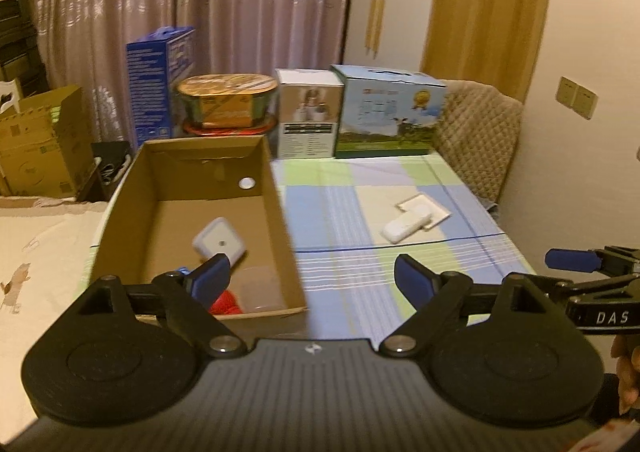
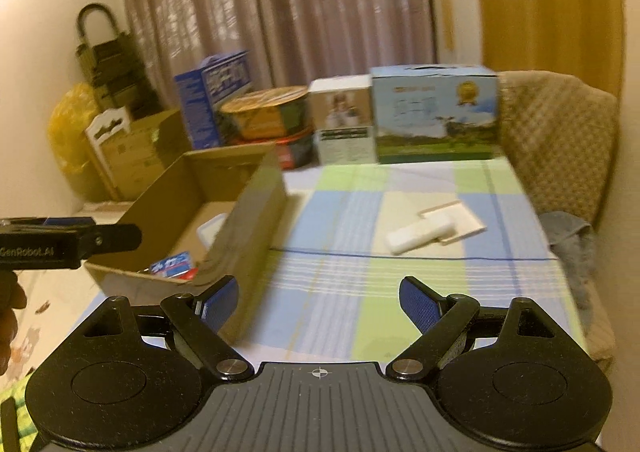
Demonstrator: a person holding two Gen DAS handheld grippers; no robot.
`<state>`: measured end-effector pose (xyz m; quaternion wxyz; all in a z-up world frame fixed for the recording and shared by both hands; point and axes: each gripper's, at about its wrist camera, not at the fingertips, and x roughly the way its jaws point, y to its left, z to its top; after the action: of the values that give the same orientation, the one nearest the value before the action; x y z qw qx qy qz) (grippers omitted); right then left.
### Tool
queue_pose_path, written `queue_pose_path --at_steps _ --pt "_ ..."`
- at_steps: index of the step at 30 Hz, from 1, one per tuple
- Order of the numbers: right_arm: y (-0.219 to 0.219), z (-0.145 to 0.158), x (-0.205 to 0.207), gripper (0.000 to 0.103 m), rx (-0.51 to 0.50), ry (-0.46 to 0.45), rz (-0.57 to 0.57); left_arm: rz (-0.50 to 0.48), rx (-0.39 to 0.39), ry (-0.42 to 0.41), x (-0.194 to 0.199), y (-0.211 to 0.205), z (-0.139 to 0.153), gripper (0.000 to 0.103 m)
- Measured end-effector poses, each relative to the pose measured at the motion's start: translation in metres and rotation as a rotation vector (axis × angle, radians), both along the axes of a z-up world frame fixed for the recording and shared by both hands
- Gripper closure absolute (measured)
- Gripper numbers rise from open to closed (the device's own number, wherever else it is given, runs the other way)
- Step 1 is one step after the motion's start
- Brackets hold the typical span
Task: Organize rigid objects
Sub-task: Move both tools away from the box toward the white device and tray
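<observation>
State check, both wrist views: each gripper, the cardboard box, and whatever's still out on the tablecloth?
left gripper: open, holding nothing
right gripper: open, holding nothing
cardboard box: open-topped, several items inside
white square device: lying in the box
white bar: on tablecloth, overlapping the flat card
flat card: on tablecloth

Curtains (image 1: 192,11), packaged boxes (image 1: 388,111), quilted chair (image 1: 480,131)

Quick count: one cardboard box (image 1: 276,211) is sitting ahead-left of the left gripper, holding four things (white square gadget (image 1: 219,242), red item (image 1: 226,303), clear cup (image 1: 260,288), blue packet (image 2: 173,264)). Two white items (image 1: 416,221) are lying ahead-right. Four packages (image 1: 308,117) are lining up behind.
</observation>
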<state>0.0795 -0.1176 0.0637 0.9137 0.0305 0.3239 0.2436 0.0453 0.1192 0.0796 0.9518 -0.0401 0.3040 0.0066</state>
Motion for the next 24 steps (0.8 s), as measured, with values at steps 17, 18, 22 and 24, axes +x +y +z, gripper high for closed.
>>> queue_pose_path --at_steps 17,18,22,24 --pt "-0.094 0.003 0.003 0.018 0.016 0.016 -0.180 -0.138 0.030 -0.001 0.037 -0.079 -0.010 0.003" --pt "-0.097 0.003 0.004 0.018 0.017 0.017 -0.184 -0.143 0.033 -0.001 0.038 -0.081 -0.011 0.001" --pt "-0.107 0.001 0.009 0.018 0.011 0.022 -0.198 -0.171 0.045 0.007 0.049 -0.095 -0.018 0.001" --pt "-0.113 0.000 0.011 0.018 0.006 0.025 -0.204 -0.186 0.043 0.013 0.053 -0.100 -0.021 0.001"
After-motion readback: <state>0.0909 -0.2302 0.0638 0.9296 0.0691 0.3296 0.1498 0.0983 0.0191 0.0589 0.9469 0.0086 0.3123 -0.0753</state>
